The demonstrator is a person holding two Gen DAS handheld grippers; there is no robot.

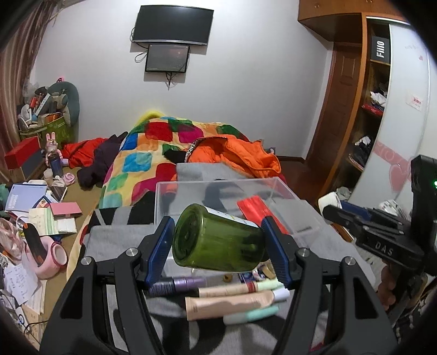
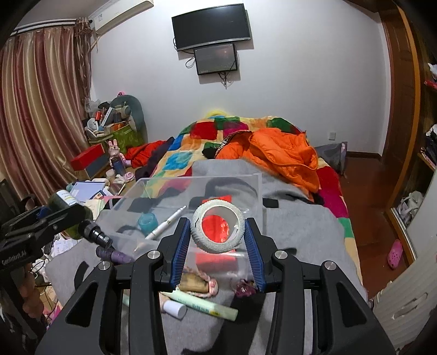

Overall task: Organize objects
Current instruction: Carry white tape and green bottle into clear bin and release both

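Green bottle (image 1: 218,240), held sideways in the left tongs (image 1: 218,245), and white ring (image 2: 218,228), clamped in the right tongs (image 2: 217,240), hang above the clear box (image 2: 191,183); either rounded object could slip onto the bed (image 2: 300,218).

Wall television (image 2: 211,26), patchwork quilt (image 1: 142,161), orange jacket (image 2: 284,155), striped curtain (image 2: 38,109), perhaps wardrobe shelves (image 1: 377,90)

A dark green glass bottle (image 1: 218,240) sits at centre frame between blue ribbed gripper pads (image 1: 159,248). In the right wrist view, a white textured tape roll (image 2: 218,225) frames red inside. Behind, a multicoloured patchwork quilt (image 2: 191,153) and bright orange puffy jacket (image 2: 284,155).
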